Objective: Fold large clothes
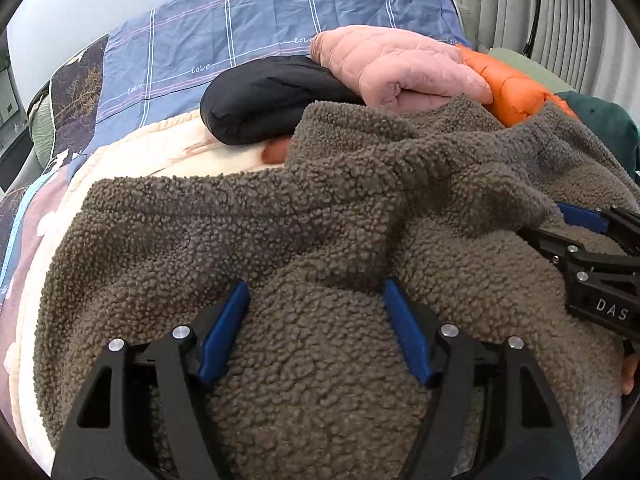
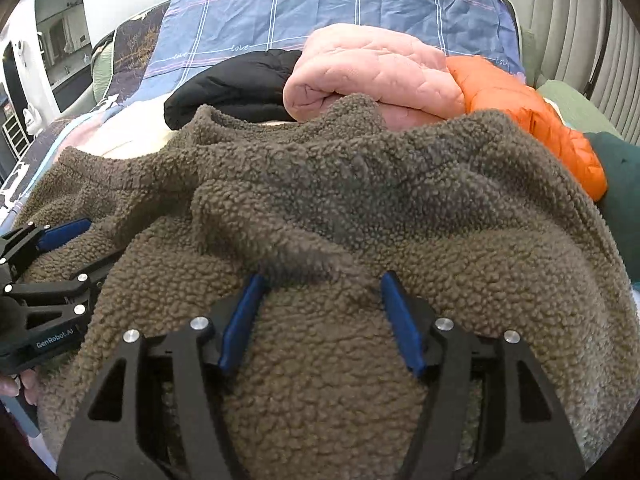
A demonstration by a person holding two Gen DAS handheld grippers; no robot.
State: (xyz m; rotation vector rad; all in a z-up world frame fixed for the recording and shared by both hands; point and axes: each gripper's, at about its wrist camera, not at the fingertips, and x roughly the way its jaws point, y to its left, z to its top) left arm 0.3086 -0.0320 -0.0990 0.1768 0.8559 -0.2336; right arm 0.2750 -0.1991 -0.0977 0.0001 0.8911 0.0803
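A brown-grey fleece garment (image 1: 224, 216) lies bunched on the bed and fills the lower part of both views. My left gripper (image 1: 315, 284) stands open just above it, with a mound of the fleece rising between the blue pads (image 1: 222, 332) but not pinched. My right gripper (image 2: 321, 277) is open in the same way over the fleece garment (image 2: 400, 184), its pads (image 2: 402, 324) apart. The two grippers sit side by side: the right gripper (image 1: 576, 236) shows at the right edge of the left wrist view, the left gripper (image 2: 60, 252) at the left edge of the right wrist view.
Behind the fleece lie a black padded garment (image 1: 272, 96), a pink quilted jacket (image 1: 400, 68), an orange puffer jacket (image 1: 516, 88) and a dark green item (image 1: 608, 124). A cream blanket (image 1: 132, 148) and a blue checked sheet (image 1: 240, 20) cover the bed. A ribbed grey wall (image 2: 580, 40) stands at right.
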